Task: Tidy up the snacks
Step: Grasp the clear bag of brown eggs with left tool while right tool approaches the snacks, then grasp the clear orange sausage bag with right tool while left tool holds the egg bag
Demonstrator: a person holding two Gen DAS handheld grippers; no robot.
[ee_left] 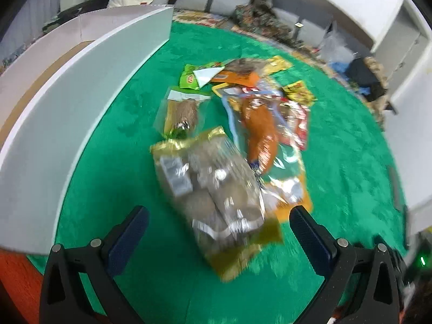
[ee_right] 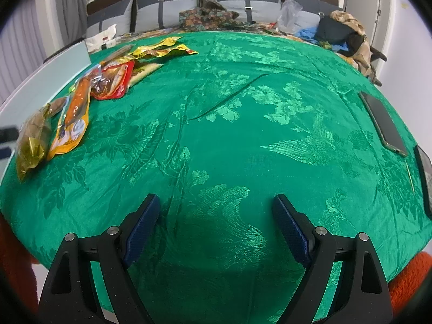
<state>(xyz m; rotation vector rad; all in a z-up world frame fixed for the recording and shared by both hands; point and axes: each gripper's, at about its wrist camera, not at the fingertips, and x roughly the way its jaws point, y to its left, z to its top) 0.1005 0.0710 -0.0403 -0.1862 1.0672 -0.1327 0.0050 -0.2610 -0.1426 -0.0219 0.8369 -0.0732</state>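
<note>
A pile of snack packets lies on the green cloth (ee_left: 129,283). Nearest is a clear gold-edged bag of brown pieces (ee_left: 213,194), also in the right wrist view (ee_right: 32,137). Beside it lie an orange sausage packet (ee_left: 260,132), also seen from the right wrist (ee_right: 74,113), a clear bag with a brown snack (ee_left: 185,114), a red packet (ee_right: 114,81), green packets (ee_left: 193,77) and yellow ones (ee_right: 162,47). My left gripper (ee_left: 218,232) is open, hovering over the gold-edged bag's near end. My right gripper (ee_right: 216,216) is open and empty over bare cloth.
A white box wall (ee_left: 89,102) curves along the left of the snacks. Two dark phones (ee_right: 383,121) lie at the cloth's right edge. Cushions, clothes and bags (ee_right: 343,32) sit beyond the far edge. Orange fabric (ee_right: 410,278) shows below the cloth.
</note>
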